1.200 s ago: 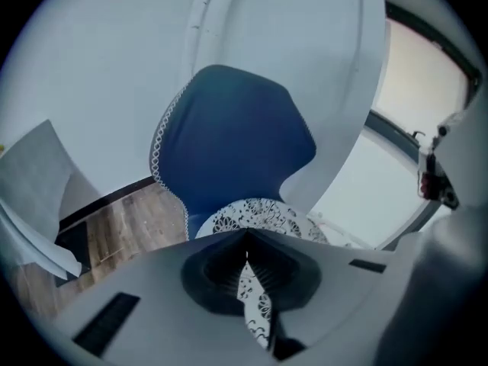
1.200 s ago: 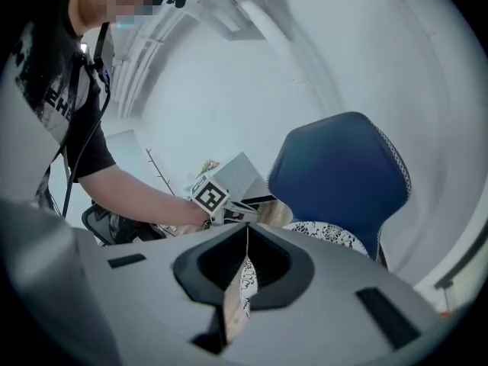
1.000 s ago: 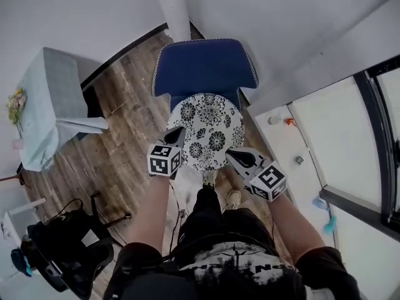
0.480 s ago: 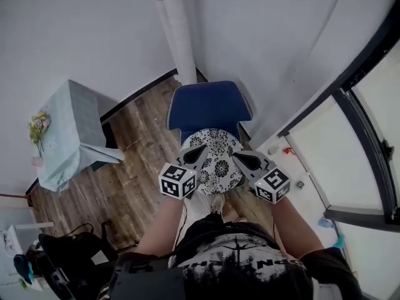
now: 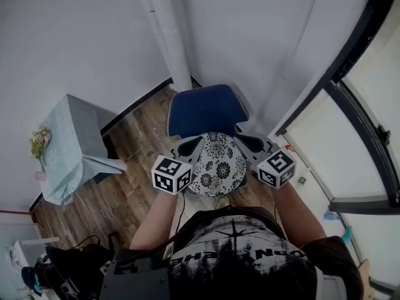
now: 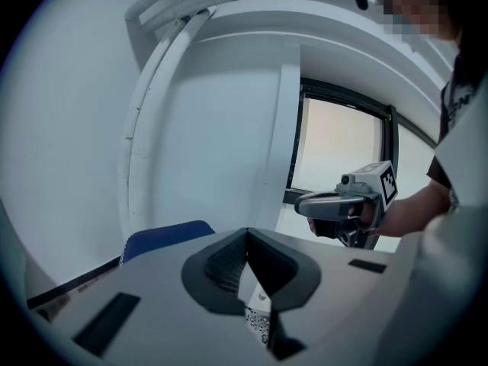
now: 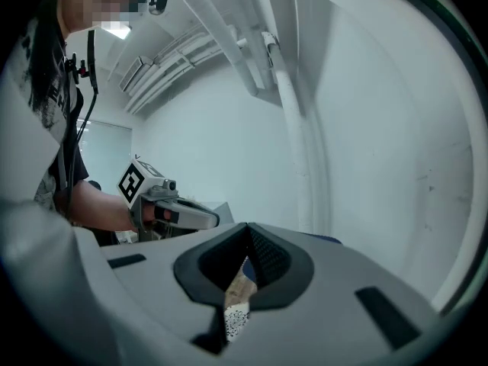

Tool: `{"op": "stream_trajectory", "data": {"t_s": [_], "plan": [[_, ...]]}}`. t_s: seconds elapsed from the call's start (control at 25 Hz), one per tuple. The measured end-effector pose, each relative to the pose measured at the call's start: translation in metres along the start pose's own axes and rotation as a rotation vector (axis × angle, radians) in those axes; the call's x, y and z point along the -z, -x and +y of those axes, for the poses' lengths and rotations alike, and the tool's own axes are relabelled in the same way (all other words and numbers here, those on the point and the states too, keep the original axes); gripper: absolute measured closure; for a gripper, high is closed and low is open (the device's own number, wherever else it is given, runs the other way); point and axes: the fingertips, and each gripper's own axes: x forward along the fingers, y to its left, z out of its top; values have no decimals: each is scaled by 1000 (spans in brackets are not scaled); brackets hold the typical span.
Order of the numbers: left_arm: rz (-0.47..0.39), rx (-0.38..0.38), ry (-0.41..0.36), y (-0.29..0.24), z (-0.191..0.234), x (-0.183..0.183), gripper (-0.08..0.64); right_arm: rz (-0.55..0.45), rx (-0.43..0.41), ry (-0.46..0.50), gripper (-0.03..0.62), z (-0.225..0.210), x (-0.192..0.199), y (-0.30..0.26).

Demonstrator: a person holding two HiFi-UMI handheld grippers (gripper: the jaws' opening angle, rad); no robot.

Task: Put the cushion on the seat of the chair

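Observation:
A round cushion (image 5: pixel 219 165) with a black-and-white flower print hangs tilted between my two grippers, just in front of and above the blue chair (image 5: pixel 206 110). My left gripper (image 5: pixel 197 144) is shut on the cushion's left edge, and a sliver of the print (image 6: pixel 259 322) shows under its jaws. At the right edge my right gripper (image 5: pixel 241 140) is shut too, with a strip of cushion (image 7: pixel 232 319) below its jaws. Each gripper view shows the other gripper opposite it. The chair seat is mostly hidden behind the cushion.
A small table under a pale blue cloth (image 5: pixel 72 145) with flowers (image 5: pixel 39 142) stands to the left on the wooden floor (image 5: pixel 134 180). A white pipe (image 5: pixel 169 36) runs up the wall corner behind the chair. A dark window frame (image 5: pixel 350 74) is on the right, a black bag (image 5: pixel 69 274) lower left.
Both grippers have risen with the cushion held between them. The cushion has come up off a lower, flatter position and now hangs more steeply before the chair.

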Motion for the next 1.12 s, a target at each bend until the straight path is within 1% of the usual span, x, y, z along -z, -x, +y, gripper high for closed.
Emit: {"op": "stream_trajectory", "data": {"t_s": [0.12, 0.28, 0.4, 0.52, 0.88, 1.12], "plan": [[-3, 8, -34, -2, -4, -7, 546, -6, 7, 7, 574, -1, -6, 1], [-7, 23, -31, -6, -1, -13, 546, -19, 19, 21, 574, -1, -17, -2], [-23, 34, -44, -8, 0, -20, 546, -19, 17, 30, 574, 0, -20, -6], [-23, 47, -56, -10, 1, -20, 546, -37, 3, -8, 574, 3, -23, -8], [-14, 65, -52, -12, 6, -14, 546, -2, 18, 11, 574, 2, -12, -17], [-8, 69, -55, -13, 7, -12, 545, 27, 9, 19, 574, 3, -3, -25]]}}
